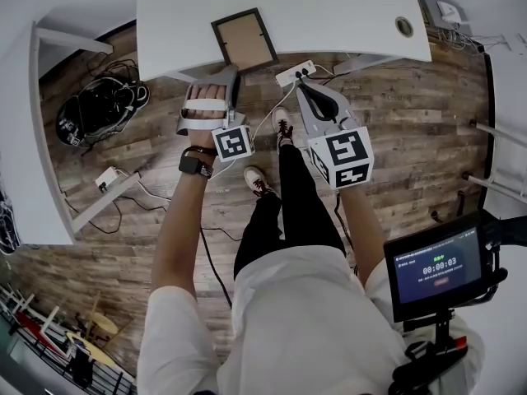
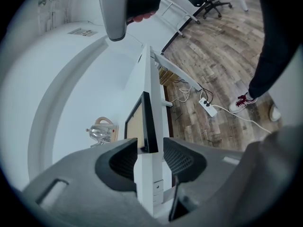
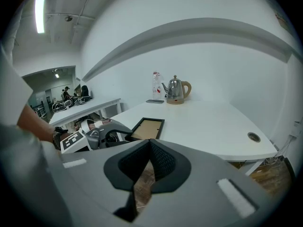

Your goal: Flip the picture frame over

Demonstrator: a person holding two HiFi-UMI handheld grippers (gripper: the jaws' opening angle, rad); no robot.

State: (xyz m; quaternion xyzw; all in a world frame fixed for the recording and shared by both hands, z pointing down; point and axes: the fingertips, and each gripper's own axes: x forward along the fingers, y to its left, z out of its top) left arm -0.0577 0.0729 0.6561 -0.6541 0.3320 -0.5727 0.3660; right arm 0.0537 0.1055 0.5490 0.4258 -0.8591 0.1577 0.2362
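Black picture frame [image 1: 244, 39] lies brown side up, edge inside the wide-open left gripper [image 2: 150, 152]; right gripper [image 3: 149, 148] closed.

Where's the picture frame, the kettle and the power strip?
picture frame [image 1: 244, 41], head view, its brown middle panel.
kettle [image 3: 175, 93], right gripper view, its shiny body.
power strip [image 1: 283, 76], head view, its white casing.

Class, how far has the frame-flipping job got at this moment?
Done: nothing yet; the black-rimmed picture frame lies flat on the white table. In hand: the left claw, open, straddles the table edge by the frame's corner. Remaining: grip, lift, turn over. The right claw is shut, empty.
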